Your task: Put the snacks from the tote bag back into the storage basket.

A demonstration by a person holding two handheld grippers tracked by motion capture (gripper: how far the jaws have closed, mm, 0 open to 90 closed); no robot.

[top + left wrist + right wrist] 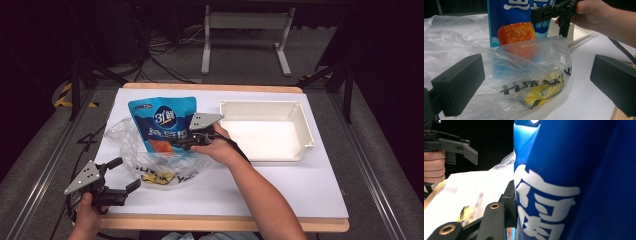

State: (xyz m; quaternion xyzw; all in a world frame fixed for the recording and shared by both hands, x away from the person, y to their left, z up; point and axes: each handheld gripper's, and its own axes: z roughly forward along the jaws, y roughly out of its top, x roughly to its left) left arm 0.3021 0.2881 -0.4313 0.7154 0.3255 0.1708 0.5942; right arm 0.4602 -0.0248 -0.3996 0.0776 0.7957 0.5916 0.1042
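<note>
Your right hand-held gripper (186, 141) is clamped on the blue snack pouch (162, 122), which sits half inside the clear plastic bag (150, 165) on the tabletop (300, 185). The pouch's long axis runs away from you, so any pull goes up and out of the bag mouth. Your left hand-held gripper (125, 175) waits wide and empty, just beside the bag's near edge. The left gripper view shows a yellow item (544, 93) deep in the bag; the right gripper view gives you the pad pressed to the blue film.
</note>
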